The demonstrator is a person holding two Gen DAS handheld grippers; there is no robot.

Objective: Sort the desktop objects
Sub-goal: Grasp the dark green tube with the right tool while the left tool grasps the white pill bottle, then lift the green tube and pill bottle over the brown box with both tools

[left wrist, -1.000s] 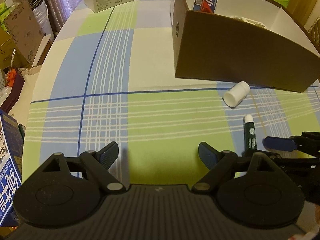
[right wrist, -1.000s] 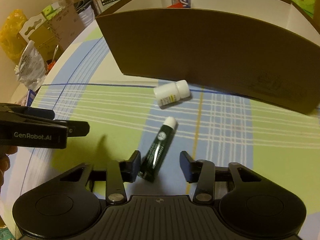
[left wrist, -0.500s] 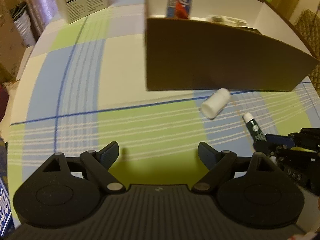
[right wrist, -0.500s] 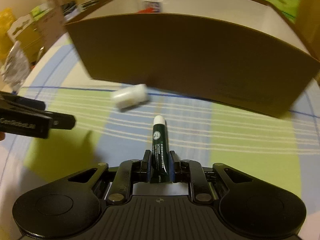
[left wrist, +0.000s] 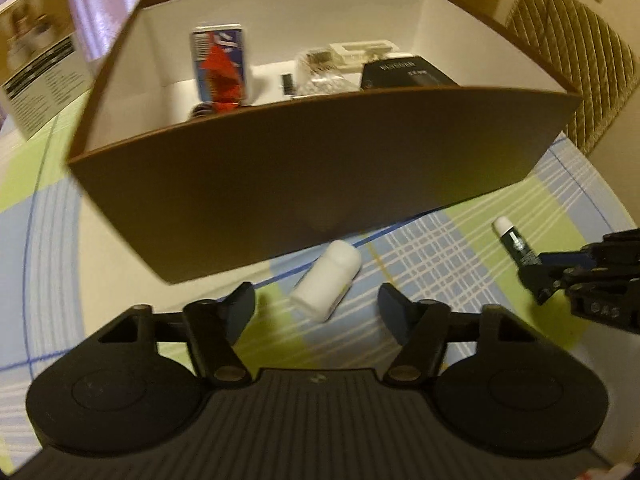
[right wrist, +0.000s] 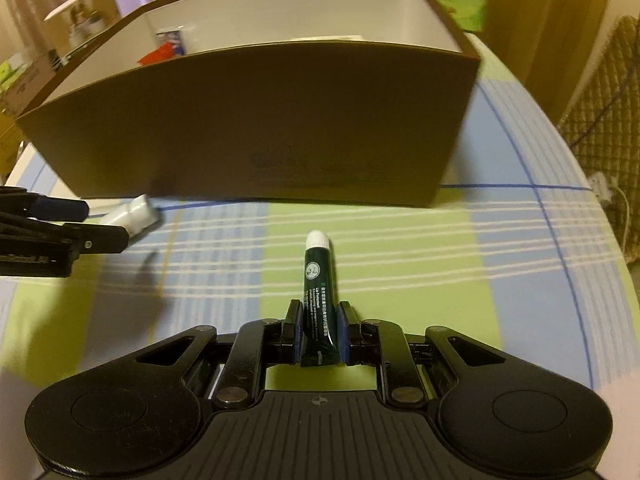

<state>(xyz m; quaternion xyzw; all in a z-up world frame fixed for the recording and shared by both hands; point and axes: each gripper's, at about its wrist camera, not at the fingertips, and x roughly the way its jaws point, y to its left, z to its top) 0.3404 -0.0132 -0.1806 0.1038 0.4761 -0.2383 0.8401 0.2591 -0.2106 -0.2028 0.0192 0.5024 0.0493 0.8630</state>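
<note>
Two grippers are in view. The right gripper (right wrist: 319, 334) is clenched on a dark green tube with a white cap (right wrist: 318, 292); its blue-lined fingers (right wrist: 297, 332) press both sides of the tube's lower half, and the capped end points forward toward the box. From the left wrist view the same tube (left wrist: 514, 240) projects from the right gripper (left wrist: 538, 270) at the right edge. Whether the tube rests on the cloth or is raised off it cannot be told.

The left gripper (left wrist: 316, 304) stands released, jaws spread wide. A small white plastic bottle (left wrist: 326, 282) lies on its side between and just ahead of the fingertips, touching neither. From the right wrist view this bottle (right wrist: 138, 214) lies just in front of the box wall, partly hidden by the left gripper (right wrist: 86, 226).

Beyond both stands a large brown cardboard box with a white interior (left wrist: 304, 184). Inside it are a red, white and blue carton (left wrist: 218, 66), upright, a black box (left wrist: 404, 72) and pale packaging (left wrist: 360, 50), the latter blurred. All rests on a table under a blue, green and white checked cloth (right wrist: 460, 264). A white printed carton (left wrist: 36, 80) stands to the left of the box.
</note>
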